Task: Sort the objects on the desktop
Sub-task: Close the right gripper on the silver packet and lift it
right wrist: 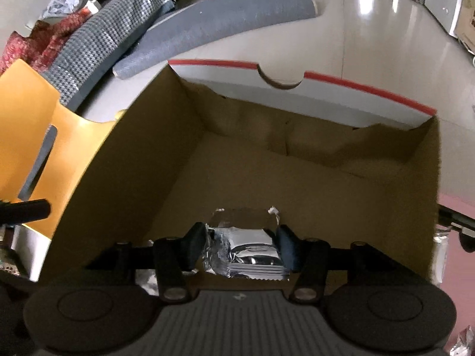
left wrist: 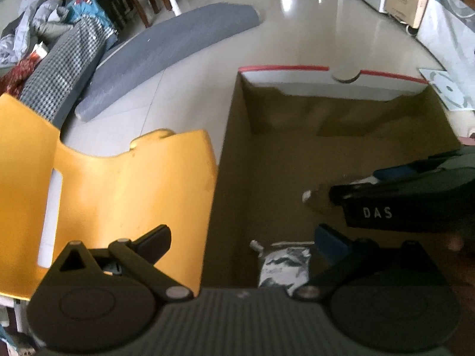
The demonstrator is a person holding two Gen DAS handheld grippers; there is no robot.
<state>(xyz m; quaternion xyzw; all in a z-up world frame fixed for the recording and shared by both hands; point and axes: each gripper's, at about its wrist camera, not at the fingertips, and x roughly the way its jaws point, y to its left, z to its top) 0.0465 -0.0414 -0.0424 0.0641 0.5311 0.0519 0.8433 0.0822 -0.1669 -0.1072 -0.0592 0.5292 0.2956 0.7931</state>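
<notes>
An open brown cardboard box (right wrist: 297, 175) with a red-edged white flap fills both views; it also shows in the left wrist view (left wrist: 297, 154). My right gripper (right wrist: 242, 246) is shut on a silver foil packet (right wrist: 249, 252) and holds it just inside the box's near end. In the left wrist view the right gripper (left wrist: 415, 190) reaches into the box from the right. My left gripper (left wrist: 246, 243) is open wide over the box's left wall, one finger outside, one inside. A silver foil packet (left wrist: 282, 267) lies below it in the box.
An orange plastic chair (left wrist: 118, 195) stands against the box's left side. A grey rolled mat (left wrist: 166, 50) and checkered fabric (left wrist: 65, 68) lie on the tiled floor beyond. A pink surface (right wrist: 457, 267) with another foil packet (right wrist: 463, 341) lies right of the box.
</notes>
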